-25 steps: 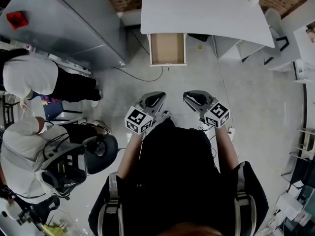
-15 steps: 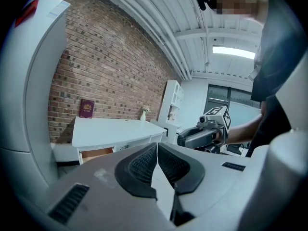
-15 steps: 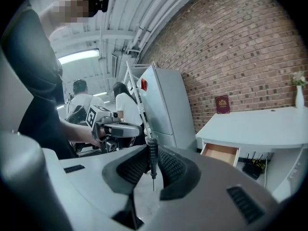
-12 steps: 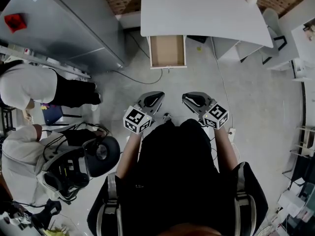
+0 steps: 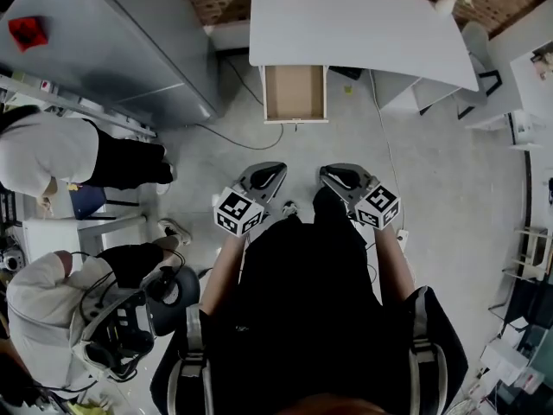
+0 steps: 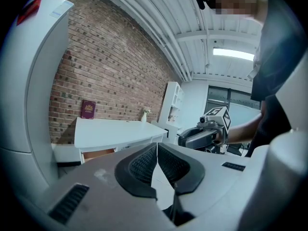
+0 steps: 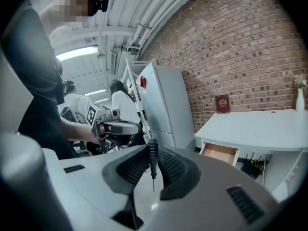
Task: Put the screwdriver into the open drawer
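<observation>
The right gripper (image 5: pixel 344 178) clamps the screwdriver (image 7: pixel 152 155) tip-down in its jaws, the left gripper (image 6: pixel 157 150) has its jaws closed on nothing, and the open drawer (image 5: pixel 295 91) under the table (image 5: pixel 354 20) is well ahead, so transport and release are not yet done.

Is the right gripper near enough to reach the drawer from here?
Probably not yet: the right gripper, holding the screwdriver, is well short of the open drawer. Only floor lies between, so stepping forward should do.
</observation>
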`<action>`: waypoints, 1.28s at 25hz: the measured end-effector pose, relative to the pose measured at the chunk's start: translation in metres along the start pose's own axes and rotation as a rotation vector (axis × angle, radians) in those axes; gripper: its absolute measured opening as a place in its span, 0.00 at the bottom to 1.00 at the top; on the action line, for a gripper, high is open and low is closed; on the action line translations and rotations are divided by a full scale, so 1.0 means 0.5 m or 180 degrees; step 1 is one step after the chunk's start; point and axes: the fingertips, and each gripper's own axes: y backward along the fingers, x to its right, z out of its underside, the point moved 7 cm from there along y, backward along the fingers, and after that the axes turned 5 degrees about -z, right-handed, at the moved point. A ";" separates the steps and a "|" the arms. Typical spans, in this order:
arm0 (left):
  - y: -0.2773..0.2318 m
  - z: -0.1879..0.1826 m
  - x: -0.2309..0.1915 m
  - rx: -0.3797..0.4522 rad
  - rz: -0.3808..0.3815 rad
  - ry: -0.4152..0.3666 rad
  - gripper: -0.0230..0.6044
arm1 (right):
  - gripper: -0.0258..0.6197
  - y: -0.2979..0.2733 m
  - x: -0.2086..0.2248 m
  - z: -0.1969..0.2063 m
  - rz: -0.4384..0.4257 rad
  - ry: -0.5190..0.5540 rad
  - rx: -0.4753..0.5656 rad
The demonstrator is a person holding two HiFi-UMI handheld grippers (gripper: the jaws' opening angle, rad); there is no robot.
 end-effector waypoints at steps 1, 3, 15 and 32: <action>0.003 0.003 -0.009 0.0001 -0.0011 0.0012 0.06 | 0.23 -0.008 0.001 -0.001 -0.0004 0.0006 -0.0007; 0.006 0.004 -0.023 0.0009 -0.0033 0.0026 0.06 | 0.23 -0.020 0.005 -0.008 -0.0017 0.0028 -0.0012; 0.000 -0.002 -0.060 0.0076 -0.0264 0.0051 0.06 | 0.23 -0.049 0.054 -0.017 -0.0186 0.0100 -0.0086; -0.069 -0.008 -0.089 -0.0031 -0.0458 0.0134 0.06 | 0.23 -0.069 0.168 -0.009 -0.0377 0.0020 -0.0164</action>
